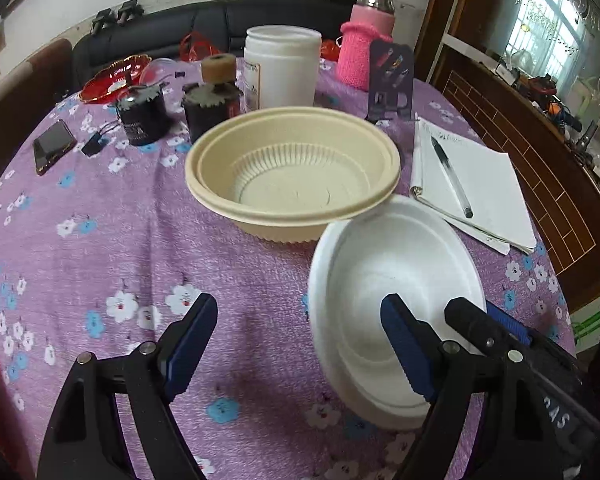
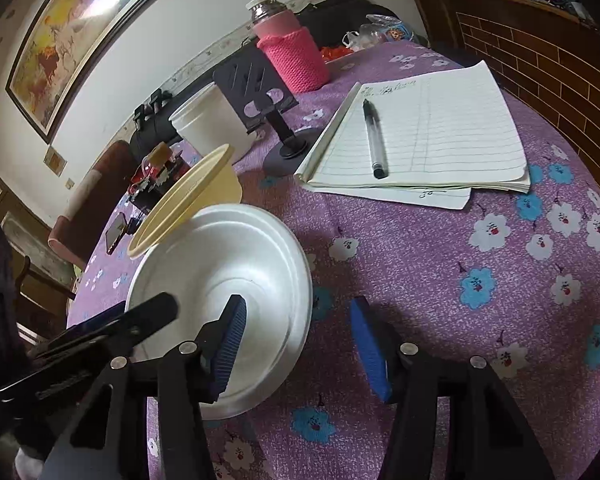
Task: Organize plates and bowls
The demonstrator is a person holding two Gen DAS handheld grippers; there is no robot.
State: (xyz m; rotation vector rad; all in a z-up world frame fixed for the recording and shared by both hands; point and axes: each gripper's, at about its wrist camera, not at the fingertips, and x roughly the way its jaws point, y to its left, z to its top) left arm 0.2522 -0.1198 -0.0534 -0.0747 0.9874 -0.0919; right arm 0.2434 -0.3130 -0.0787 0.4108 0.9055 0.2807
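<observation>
My right gripper (image 2: 298,350) stands spread, its rim-side pad over the white bowl (image 2: 220,292) but not pinching; nothing is held. My left gripper (image 1: 296,344) is spread wide too, empty, with one finger over the same bowl's near rim. The white bowl sits on the table (image 1: 120,220) toward its near edge, rim just beside or under the beige bowl (image 1: 292,176); I can't tell if they touch. Risks as I see them: both tools crowd one light foam bowl, so fingers may clash; a one-sided pinch could tip or crush the rim; sliding it could nudge the beige bowl into the notepad (image 2: 424,132) and pen (image 2: 374,140).
</observation>
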